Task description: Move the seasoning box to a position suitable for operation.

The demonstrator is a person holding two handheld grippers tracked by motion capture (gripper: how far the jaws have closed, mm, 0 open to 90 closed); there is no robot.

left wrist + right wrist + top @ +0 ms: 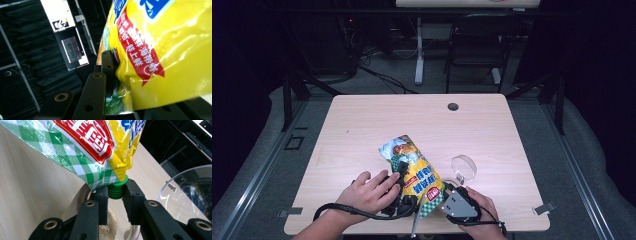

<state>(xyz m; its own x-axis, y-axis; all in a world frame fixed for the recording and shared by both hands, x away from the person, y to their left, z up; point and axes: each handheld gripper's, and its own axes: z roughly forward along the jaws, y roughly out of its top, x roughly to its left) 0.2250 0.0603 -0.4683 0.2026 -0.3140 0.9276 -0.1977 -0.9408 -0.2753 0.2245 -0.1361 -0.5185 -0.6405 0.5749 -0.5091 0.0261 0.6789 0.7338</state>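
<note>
A yellow snack pouch [416,172] with red labels and a green checked end is held over the table's near edge. My left gripper [400,169] is shut on the pouch's side; one black finger [108,65] presses into the foil [162,50], and the other is hidden behind it. My right gripper [117,193] is shut on the pouch's green ribbed cap [117,189], which points down. In the high view the right gripper [441,194] sits under its grey plate. Below the cap stands a white bowl [77,200] with pale grains [111,227] in it.
A clear glass bowl [463,167] stands just right of the pouch, close to my right gripper, and also appears as a curved glass wall [190,190]. The wooden table [362,125] has a cable hole [453,106] at the back. A dark chair [477,40] stands beyond.
</note>
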